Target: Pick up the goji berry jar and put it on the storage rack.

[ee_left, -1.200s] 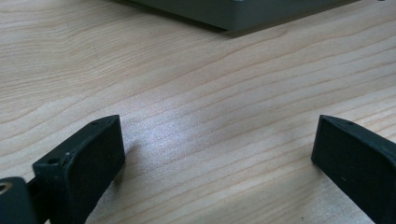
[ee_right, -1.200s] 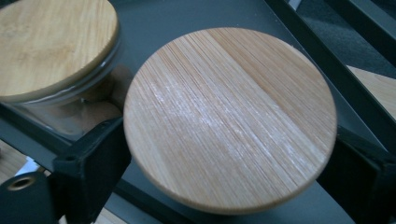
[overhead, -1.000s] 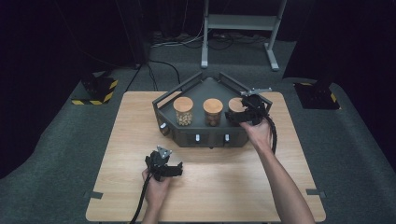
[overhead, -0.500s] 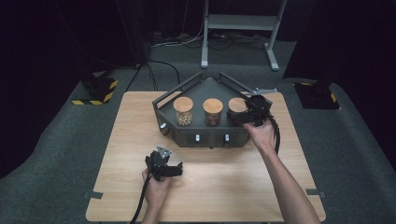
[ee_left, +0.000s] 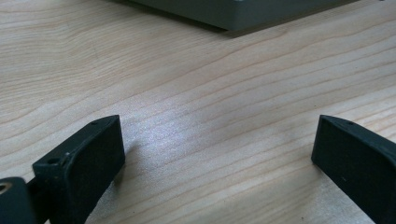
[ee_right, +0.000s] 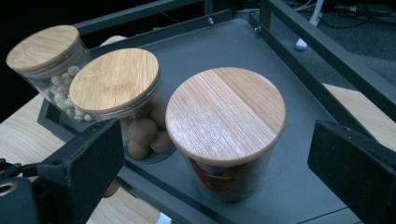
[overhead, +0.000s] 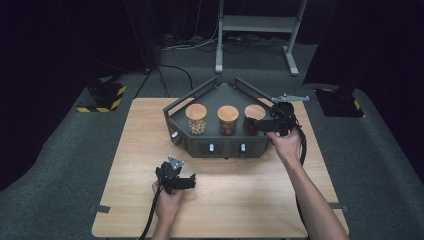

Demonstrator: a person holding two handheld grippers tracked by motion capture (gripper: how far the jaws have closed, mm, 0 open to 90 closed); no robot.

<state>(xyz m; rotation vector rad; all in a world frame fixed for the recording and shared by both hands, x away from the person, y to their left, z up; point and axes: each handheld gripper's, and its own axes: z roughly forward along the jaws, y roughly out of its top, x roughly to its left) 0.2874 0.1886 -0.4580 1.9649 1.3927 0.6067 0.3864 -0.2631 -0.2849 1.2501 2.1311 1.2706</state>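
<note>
1. My right hand-held gripper (overhead: 264,125) is at the right-hand end of the dark grey tray (overhead: 220,97) at the far side of the counter (overhead: 250,200); its jaws are spread wide and nothing is between the pads yet.

2. The jar in question (ee_right: 226,135), glass with a bamboo lid and dark reddish contents, stands upright on the tray floor as the rightmost of three; in the right gripper view it sits between my two open jaws, apart from both.

3. The middle jar (ee_right: 121,102), holding round brown pieces, stands just beside it; the far jar (ee_right: 46,60), with pale contents, stands beyond that; both have lids on and look untouched.

4. My left hand-held gripper (overhead: 176,181) rests low over the counter on the near side, well apart from the tray; its jaws are spread with only bare wood between them; it holds nothing.

5. Judgement on progress: the approach to the jar looks nearly complete; the grasp is not made; the jar is not lifted; all three jars are in their places.

6. Remaining, as I judge it: close on the jar body below the lid, then lift it clear of the tray rail (ee_right: 327,51) without striking the neighbour.
</note>
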